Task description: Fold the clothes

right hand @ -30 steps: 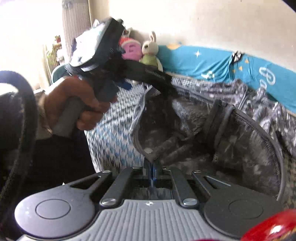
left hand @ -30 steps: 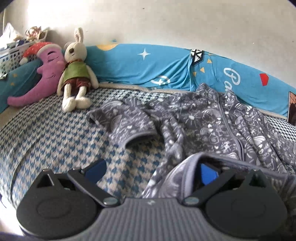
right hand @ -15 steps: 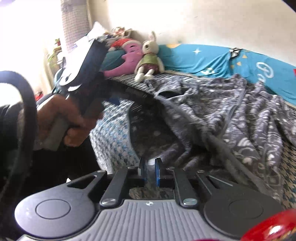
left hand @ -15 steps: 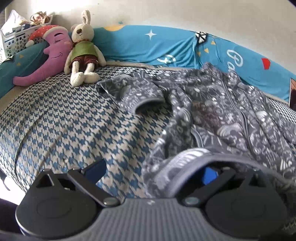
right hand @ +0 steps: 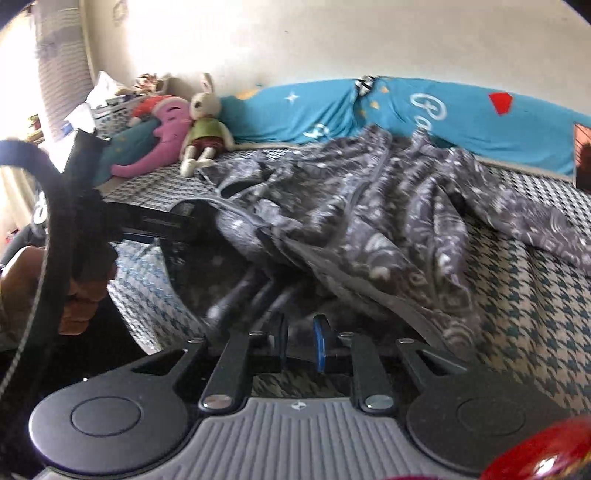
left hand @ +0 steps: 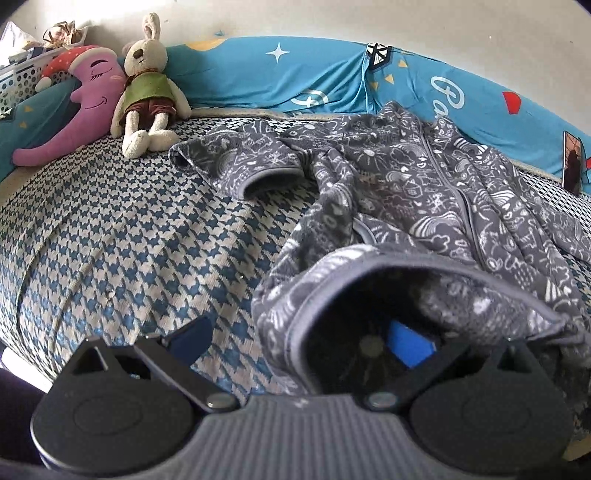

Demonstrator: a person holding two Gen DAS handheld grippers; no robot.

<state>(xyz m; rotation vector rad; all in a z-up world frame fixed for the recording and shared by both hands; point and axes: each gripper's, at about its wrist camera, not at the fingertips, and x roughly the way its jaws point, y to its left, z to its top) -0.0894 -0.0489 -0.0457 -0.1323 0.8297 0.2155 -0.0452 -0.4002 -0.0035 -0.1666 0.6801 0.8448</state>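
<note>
Soft cloth on the bed, matt plastic on the tools

The grey printed jacket looks like soft, fleecy cloth with smooth ribbed edging; the bed cover is a coarse woven houndstooth fabric. The stuffed rabbit is nappy plush. The left tool and right tool are matt black plastic with shiny metal rivets.

You are facing a bed covered in a blue and cream houndstooth spread, pushed against a plain off-white wall at twelve o'clock. A long turquoise bolster printed with stars runs along the wall. At ten o'clock a purple moon cushion and a plush rabbit lean there, with a white perforated basket behind. In the right wrist view, bright daylight floods in at nine o'clock beside a pale curtain.
</note>
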